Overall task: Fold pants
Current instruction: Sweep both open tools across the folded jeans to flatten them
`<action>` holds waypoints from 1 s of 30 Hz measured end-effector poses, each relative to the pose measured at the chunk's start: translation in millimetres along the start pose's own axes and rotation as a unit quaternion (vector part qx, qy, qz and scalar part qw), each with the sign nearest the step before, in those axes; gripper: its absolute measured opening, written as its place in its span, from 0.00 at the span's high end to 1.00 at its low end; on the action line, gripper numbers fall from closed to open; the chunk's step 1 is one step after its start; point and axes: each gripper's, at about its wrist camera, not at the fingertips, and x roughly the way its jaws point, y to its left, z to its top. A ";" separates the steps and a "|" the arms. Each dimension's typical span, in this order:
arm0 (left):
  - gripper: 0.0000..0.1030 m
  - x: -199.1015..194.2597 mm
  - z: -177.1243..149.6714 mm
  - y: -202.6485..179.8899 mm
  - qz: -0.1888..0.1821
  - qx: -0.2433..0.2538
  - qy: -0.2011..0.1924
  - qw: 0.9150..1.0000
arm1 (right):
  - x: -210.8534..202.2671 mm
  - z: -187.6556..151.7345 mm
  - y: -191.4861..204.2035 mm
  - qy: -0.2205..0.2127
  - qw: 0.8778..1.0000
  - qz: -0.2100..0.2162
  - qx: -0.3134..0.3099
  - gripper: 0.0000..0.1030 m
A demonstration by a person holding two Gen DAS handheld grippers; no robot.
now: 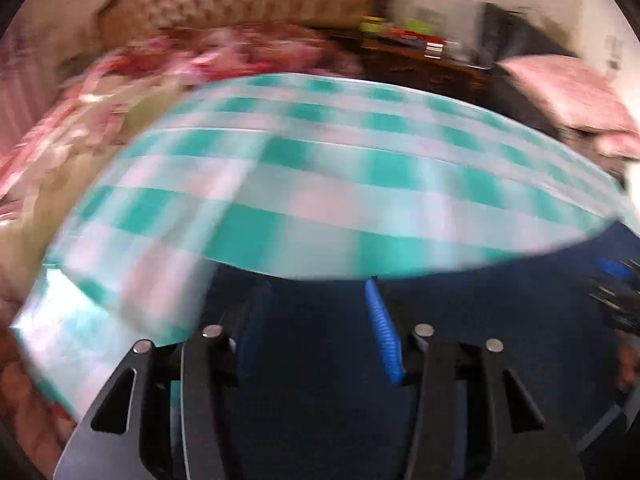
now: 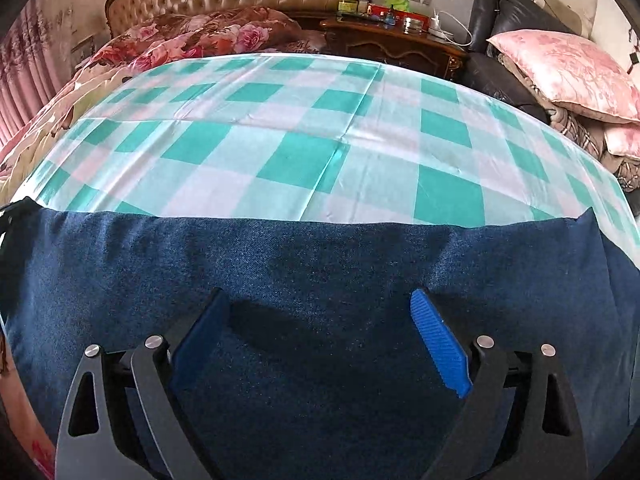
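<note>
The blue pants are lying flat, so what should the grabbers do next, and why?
Probably lower the right gripper and pinch the pants, because both grippers are open and holding nothing. The pants lie spread on the checked sheet right under those fingers. The left gripper view is blurred, so it is likely moving.

The pants (image 2: 320, 264) are lying flat on the near part of a bed, spreading as a broad band of dark blue denim from left to right. Their far edge is running straight across a teal and white checked sheet (image 2: 280, 140), both far corners showing.
</note>
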 end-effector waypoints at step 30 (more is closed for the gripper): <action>0.34 -9.6 -23.2 9.9 0.019 -0.004 0.003 1.000 | -4.2 -8.0 16.9 -0.001 1.000 0.009 -0.019 0.11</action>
